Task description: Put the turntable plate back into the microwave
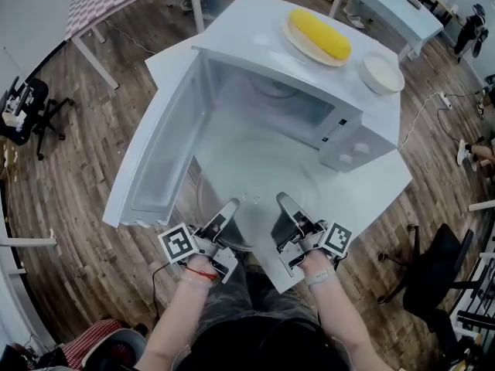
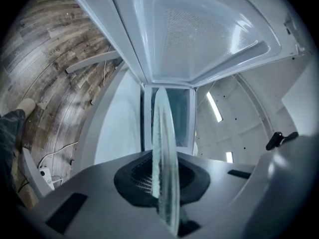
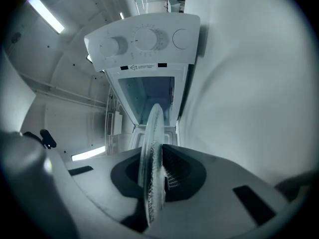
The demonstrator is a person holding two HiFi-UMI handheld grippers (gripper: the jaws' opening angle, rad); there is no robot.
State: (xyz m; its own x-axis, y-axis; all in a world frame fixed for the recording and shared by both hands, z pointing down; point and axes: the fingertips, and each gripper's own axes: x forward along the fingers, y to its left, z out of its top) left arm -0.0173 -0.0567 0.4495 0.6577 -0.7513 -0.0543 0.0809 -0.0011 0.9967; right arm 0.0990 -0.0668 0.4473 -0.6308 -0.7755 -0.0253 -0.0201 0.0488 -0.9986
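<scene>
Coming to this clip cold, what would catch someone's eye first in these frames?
The clear glass turntable plate is held in front of the open microwave, with the left gripper and right gripper each clamped on its near rim. Next come the door, swung wide to the left, and a yellow corn cob beside a white bowl on the microwave's top.

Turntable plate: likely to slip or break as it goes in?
The turntable plate looks like clear glass: probably rigid, breakable. Pinched only at its near rim by left gripper and right gripper, it may sag or slip.
</scene>
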